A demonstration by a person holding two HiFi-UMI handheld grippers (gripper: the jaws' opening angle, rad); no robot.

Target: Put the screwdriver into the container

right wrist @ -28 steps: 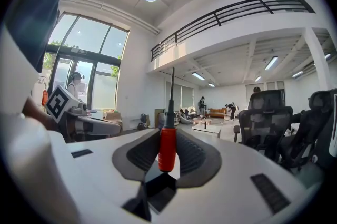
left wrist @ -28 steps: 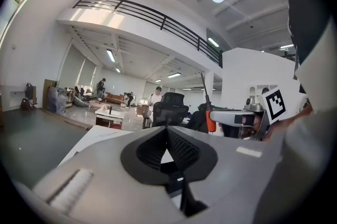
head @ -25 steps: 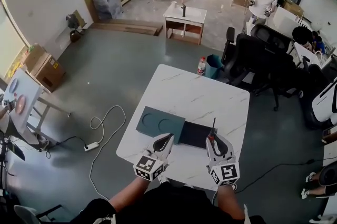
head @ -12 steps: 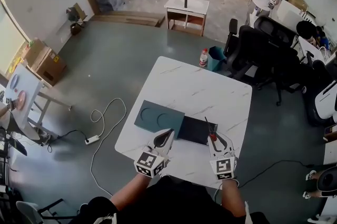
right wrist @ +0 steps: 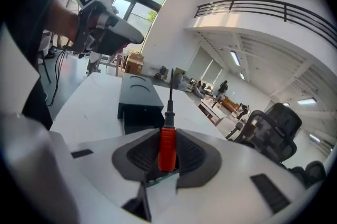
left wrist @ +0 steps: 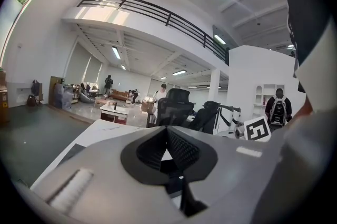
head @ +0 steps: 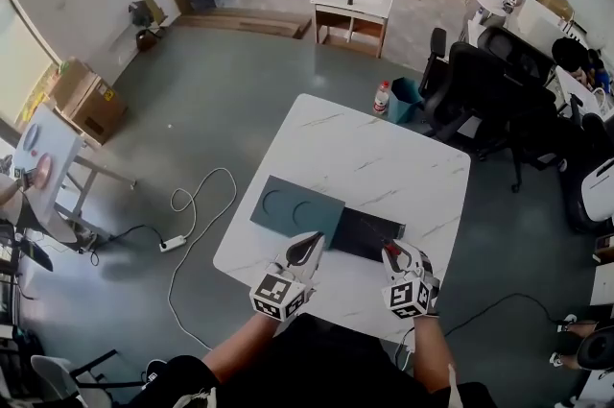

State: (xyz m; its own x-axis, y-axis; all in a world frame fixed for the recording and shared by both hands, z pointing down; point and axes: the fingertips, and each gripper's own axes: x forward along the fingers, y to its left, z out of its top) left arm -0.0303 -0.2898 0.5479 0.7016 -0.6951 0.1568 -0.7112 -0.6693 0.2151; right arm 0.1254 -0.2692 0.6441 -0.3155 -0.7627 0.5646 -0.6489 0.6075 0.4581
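Orange-handled screwdriver (right wrist: 167,148) clamped in R gripper (right wrist: 167,133), frame centre; shaft aimed at dark container (right wrist: 138,99), centre-left, prob. for insertion. L gripper (left wrist: 166,136) pinched together, empty.

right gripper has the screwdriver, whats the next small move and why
Probably ease the right gripper forward and down over the open dark container. Its jaws grip the screwdriver by the red handle, and the shaft points toward the container, but the tool isn't inside it yet.
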